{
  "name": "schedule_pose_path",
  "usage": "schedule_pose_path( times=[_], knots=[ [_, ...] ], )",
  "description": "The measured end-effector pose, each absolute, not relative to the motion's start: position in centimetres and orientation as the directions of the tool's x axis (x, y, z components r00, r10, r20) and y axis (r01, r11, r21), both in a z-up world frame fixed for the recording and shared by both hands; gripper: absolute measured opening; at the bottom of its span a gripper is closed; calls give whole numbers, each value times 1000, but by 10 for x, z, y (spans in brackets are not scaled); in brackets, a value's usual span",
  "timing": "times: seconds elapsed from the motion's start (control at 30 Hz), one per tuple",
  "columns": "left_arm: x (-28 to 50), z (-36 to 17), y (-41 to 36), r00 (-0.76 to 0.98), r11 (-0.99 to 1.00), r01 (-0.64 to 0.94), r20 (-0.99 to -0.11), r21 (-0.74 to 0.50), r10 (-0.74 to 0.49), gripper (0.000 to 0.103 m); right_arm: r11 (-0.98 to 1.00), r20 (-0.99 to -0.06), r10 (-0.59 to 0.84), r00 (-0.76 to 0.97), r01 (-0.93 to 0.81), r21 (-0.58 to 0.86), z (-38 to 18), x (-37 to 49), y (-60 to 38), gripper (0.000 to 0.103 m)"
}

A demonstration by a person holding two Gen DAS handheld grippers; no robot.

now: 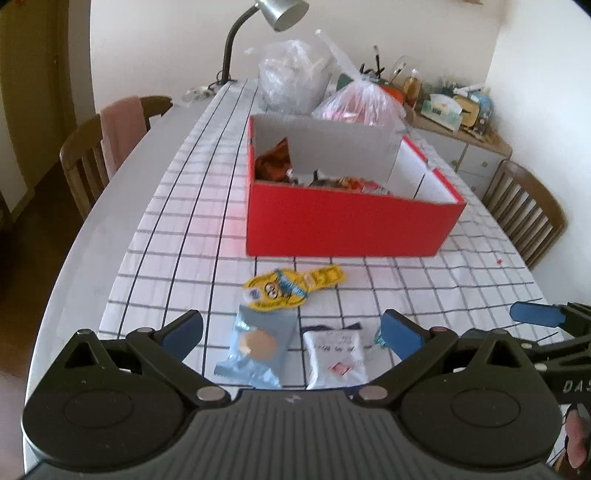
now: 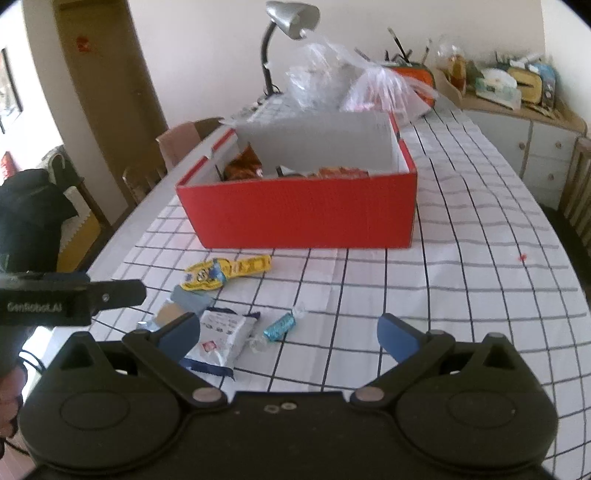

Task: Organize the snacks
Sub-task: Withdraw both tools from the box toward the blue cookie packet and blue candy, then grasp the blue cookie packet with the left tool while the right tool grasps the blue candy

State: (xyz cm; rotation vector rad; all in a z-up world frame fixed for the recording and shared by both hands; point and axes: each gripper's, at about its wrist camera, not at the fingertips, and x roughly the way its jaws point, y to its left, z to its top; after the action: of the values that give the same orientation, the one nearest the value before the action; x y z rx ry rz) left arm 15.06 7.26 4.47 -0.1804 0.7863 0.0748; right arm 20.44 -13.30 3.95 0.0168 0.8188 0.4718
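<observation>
A red box (image 1: 347, 225) (image 2: 306, 218) with white dividers stands on the checked tablecloth and holds several snack packets at its left end. In front of it lie a yellow Minions packet (image 1: 284, 290) (image 2: 221, 273), a light blue packet (image 1: 256, 347) (image 2: 181, 306), a white packet (image 1: 336, 356) (image 2: 221, 338) and a small blue wrapped candy (image 2: 279, 325). My left gripper (image 1: 291, 332) is open and empty above the blue and white packets. My right gripper (image 2: 288, 334) is open and empty, with the candy between its fingers' lines.
Clear and pink plastic bags (image 1: 295, 74) (image 2: 373, 88) and a desk lamp (image 1: 280, 14) stand behind the box. Wooden chairs (image 1: 92, 147) (image 1: 524, 210) flank the table. A cluttered sideboard (image 2: 517, 99) is at the back right.
</observation>
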Motion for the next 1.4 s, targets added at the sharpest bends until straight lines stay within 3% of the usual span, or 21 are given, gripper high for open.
schedule_pose_path(
  times=[0.27,1.0,1.27,1.4],
  knots=[
    [159,14,78,643,985,-152,-765,-83,35,103,930,-746,339,572,-323,175,14,219,-117,99],
    [207,-31,92,510,982,-191,-855,-4,96,102,960,-819,220,530,-264,88,-22,257,-74,71],
    [214,-40,97,497,979,-200,-866,-48,59,94,957,-826,212,522,-282,67,-26,257,-69,53],
    [211,-39,98,511,978,-202,-858,-57,55,83,952,-818,206,537,-302,42,-27,254,-68,46]
  ],
)
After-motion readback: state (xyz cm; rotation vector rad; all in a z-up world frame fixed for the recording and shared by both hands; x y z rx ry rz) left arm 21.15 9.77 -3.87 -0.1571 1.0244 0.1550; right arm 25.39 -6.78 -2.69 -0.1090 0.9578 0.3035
